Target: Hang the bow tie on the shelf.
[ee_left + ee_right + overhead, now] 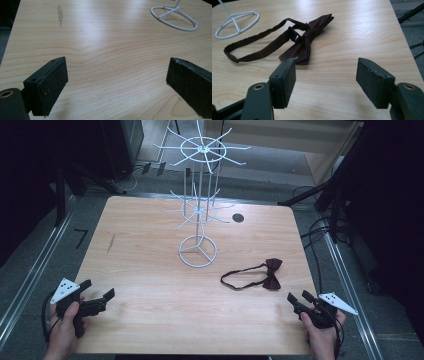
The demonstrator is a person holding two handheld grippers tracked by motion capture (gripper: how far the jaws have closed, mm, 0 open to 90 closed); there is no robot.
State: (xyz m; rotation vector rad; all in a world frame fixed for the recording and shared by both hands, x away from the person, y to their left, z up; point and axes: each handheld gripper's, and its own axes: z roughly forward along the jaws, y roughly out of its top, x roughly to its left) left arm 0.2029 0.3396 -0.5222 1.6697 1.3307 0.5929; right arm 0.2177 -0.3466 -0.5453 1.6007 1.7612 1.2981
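In the right gripper view, released fingers (372, 80) face the bow tie's clasp (293, 33).

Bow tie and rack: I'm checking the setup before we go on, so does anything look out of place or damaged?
Little stands out. The bow tie lies flat on the table beside the upright white rack, its strap looped out loosely. One oddity: a grey smudge mars the wood left of the rack's base.

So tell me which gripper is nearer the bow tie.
Right. The right gripper sits just in front of the bow tie, jaws open; the left gripper is far across the table.
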